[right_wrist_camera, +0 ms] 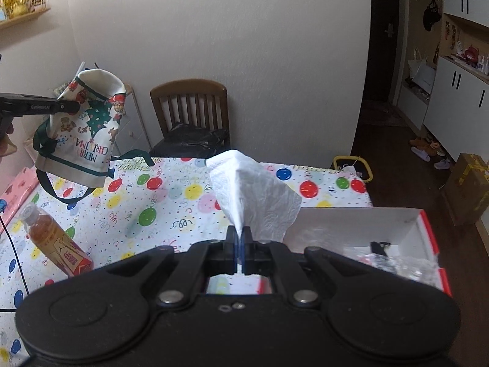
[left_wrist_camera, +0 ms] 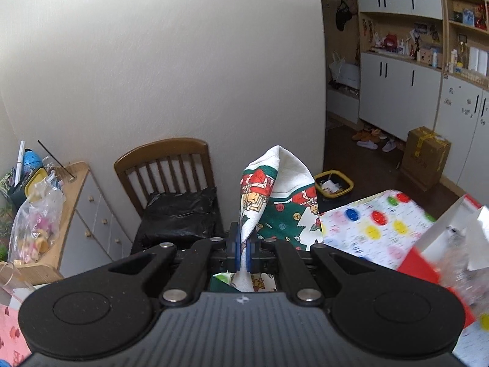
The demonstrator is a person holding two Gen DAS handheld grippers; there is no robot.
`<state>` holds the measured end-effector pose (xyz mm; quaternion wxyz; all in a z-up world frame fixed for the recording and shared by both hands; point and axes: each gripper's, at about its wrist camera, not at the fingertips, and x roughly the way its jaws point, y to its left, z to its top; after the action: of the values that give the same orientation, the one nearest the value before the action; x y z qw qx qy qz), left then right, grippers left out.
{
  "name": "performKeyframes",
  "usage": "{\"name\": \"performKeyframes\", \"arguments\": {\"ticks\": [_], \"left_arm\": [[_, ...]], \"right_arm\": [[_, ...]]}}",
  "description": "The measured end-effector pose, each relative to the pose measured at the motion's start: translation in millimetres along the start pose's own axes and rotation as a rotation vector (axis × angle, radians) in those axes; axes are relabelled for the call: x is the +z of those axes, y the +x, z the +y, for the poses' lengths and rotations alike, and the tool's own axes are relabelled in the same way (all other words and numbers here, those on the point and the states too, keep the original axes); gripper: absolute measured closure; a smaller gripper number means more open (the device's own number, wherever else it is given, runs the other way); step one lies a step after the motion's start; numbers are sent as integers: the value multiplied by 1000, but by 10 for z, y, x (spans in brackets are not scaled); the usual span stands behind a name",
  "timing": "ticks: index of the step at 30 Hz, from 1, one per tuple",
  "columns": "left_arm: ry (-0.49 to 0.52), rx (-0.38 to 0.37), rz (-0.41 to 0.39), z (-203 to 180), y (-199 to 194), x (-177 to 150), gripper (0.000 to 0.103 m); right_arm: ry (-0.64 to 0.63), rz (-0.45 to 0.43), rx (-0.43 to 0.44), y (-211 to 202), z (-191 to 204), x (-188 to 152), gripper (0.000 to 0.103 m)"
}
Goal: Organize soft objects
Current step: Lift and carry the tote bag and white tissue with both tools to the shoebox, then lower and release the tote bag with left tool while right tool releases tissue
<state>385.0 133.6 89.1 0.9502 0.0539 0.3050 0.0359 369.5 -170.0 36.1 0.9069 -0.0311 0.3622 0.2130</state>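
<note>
Woven printed cloth bag (right_wrist_camera: 82,134), soft embossed paper towel (right_wrist_camera: 259,195), glossy wooden chair (left_wrist_camera: 171,165), matt black plastic jaws.

Right claw (right_wrist_camera: 240,238) pinching white paper towel (right_wrist_camera: 259,189), balloon-print table (right_wrist_camera: 171,202) below

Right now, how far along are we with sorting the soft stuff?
Nothing looks put away yet. In hand: the left gripper is shut on the Christmas cloth bag, held above the table; the right gripper is shut on a white paper towel. Left: both need setting down somewhere, perhaps the open red-edged box. The tea bottle lies untouched.
</note>
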Motion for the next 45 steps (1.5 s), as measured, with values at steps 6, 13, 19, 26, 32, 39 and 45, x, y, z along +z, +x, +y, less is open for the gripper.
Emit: {"name": "performKeyframes", "arguments": {"ticks": [6,13,19,26,32,39,45], "left_arm": [[0,-50,-2,-550,-181,115,99],[10,-133,3,-1296,-206,190,99],[-10,-218,8,-1842,-157,237,99],[-48,-294,1,-2361,-105,352,99],[-67,-336,31,-2758,52,352,99],[-103,-341,110,-3081,454,195,99],[-125,-322,165,-3196,752,26,99]], "right_arm": [[-2,-24,8,-286,-364,-45,102],[-1,-33,-2,-522,-852,-117,102],[5,-23,-8,-576,-1291,-184,102],[-8,27,-12,-449,-1632,-327,102],[-10,78,-1,-285,-1814,-481,102],[-15,112,19,-117,-1987,-593,102],[-30,135,36,37,-2051,-671,102]]}}
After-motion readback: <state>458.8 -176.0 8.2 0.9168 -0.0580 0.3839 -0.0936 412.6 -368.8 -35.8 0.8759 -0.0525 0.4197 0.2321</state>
